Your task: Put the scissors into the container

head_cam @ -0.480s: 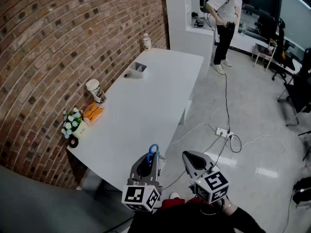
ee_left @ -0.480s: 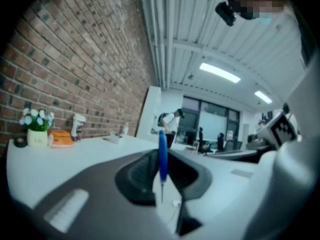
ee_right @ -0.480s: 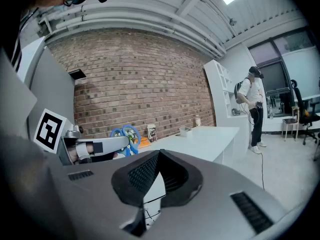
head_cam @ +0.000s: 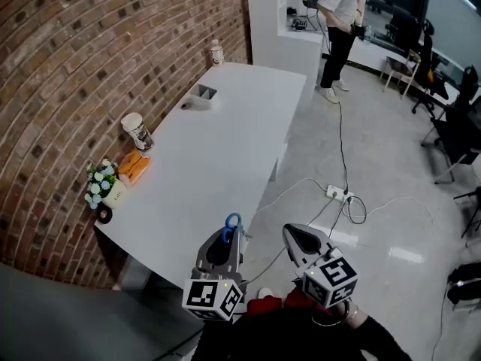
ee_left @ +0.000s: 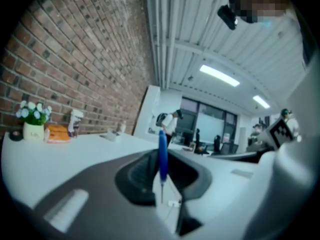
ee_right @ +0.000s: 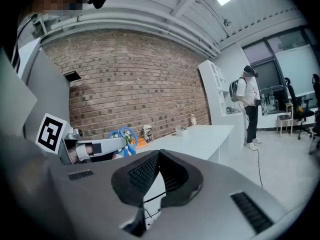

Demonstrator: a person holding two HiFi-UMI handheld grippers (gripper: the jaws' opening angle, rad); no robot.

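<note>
Holding the scissors (ee_left: 162, 151), the left tool (head_cam: 231, 238) has its jaws close together and pinched on them. The blue handles stick up out of the tips. The blades go down between the jaws, and I cannot see much of them. The right tool (ee_right: 158, 156) is just beside the left one. Its jaws are closed tip to tip with nothing in them.

Both tools are by the near edge of the white tabletop (head_cam: 218, 149). The container (head_cam: 205, 92) is a small box at the far end of the tabletop, near the brick wall (head_cam: 68, 59). It is well apart from the scissors.

The left gripper view shows the scissors from the thin side. They look like one narrow blue strip with a thin grey bit under it. The right gripper view shows them from the flat side, so you can see two round blue rings above the left tool. The head view shows only one blue ring poking up.

The head view also shows the other things along the wall side of the tabletop. There is a paper cup (head_cam: 137, 131), an orange packet (head_cam: 133, 165), a little pot of flowers (head_cam: 99, 184) and a small black ring (head_cam: 104, 215). A bottle (head_cam: 216, 53) stands at the far corner. A person (head_cam: 338, 21) stands on the floor past the tabletop. A white power strip (head_cam: 336, 194) and its cords lie on the floor.
</note>
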